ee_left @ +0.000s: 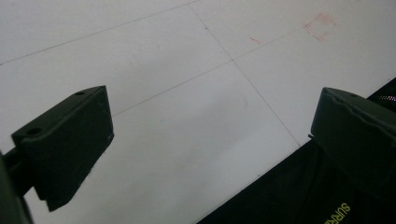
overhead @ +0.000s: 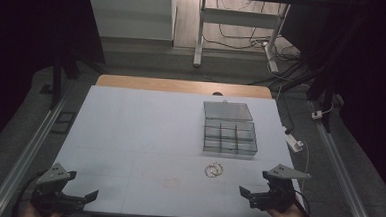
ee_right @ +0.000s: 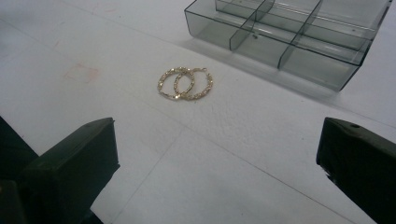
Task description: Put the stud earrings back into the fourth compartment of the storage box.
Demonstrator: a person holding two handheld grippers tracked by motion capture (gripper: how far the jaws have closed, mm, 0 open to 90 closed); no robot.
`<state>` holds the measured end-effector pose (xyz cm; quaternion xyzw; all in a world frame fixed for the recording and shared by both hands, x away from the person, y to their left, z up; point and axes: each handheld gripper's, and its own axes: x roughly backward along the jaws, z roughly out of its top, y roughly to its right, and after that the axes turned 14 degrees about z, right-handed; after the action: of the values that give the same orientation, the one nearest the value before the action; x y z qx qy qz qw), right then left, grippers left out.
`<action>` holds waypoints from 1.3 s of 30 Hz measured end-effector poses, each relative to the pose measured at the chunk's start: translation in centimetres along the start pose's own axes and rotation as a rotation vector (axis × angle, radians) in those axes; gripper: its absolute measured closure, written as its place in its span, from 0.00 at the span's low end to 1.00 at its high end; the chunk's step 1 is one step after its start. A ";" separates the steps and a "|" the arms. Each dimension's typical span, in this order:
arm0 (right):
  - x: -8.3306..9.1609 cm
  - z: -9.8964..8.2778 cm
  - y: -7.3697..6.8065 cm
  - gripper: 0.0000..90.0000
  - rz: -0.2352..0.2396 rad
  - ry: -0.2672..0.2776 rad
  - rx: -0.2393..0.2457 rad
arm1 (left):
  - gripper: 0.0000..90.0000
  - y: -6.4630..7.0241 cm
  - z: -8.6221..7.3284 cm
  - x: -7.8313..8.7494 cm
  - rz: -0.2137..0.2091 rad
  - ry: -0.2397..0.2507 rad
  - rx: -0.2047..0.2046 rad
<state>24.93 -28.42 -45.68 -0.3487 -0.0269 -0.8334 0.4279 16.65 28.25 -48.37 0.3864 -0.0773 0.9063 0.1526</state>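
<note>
Gold hoop earrings (overhead: 214, 169) lie overlapped near the bench (overhead: 129, 135) front edge, just before my open clear divided box (overhead: 229, 131). Left gripper view: left gripper (ee_left: 210, 140) wide open, empty. Right gripper view: right gripper (ee_right: 215, 163) likewise, earrings ahead.

Compartment box (overhead: 229, 135) sits right of centre on the worktop (overhead: 139, 136), lid open behind it. Two hoop earrings (overhead: 214, 169) overlap just in front of the box. Left tongs (overhead: 83, 199) and right tongs (overhead: 249, 195) at near corners.

Black claws (overhead: 254, 194), grey three-cornered plates (overhead: 289, 171)
</note>
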 end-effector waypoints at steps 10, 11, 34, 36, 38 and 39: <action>-0.2 0.1 0.0 0.00 0.016 -0.018 0.005 | 0.00 0.0 0.0 -0.2 -0.021 -0.007 -0.005; -0.2 0.1 0.0 0.00 0.016 -0.018 0.005 | 0.00 0.0 0.1 -0.2 -0.023 -0.008 -0.007; -0.5 0.3 -0.4 0.00 0.008 -0.049 0.037 | 0.00 -0.2 0.0 -0.3 -0.047 -0.007 -0.003; -0.6 0.4 -0.5 0.00 0.009 -0.046 0.048 | 0.00 -0.1 0.0 -0.3 -0.047 -0.007 -0.005; -0.7 0.5 -0.6 0.00 0.012 -0.046 0.056 | 0.00 -0.1 0.0 -0.3 -0.046 -0.007 -0.005; -0.7 0.5 -0.7 0.00 0.012 -0.042 0.055 | 0.00 -0.1 0.0 -0.3 -0.047 -0.007 -0.004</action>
<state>25.04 -27.30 -45.54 -0.3543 -0.0569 -0.8223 0.4418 16.89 28.32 -48.55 0.3912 -0.0706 0.9009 0.1743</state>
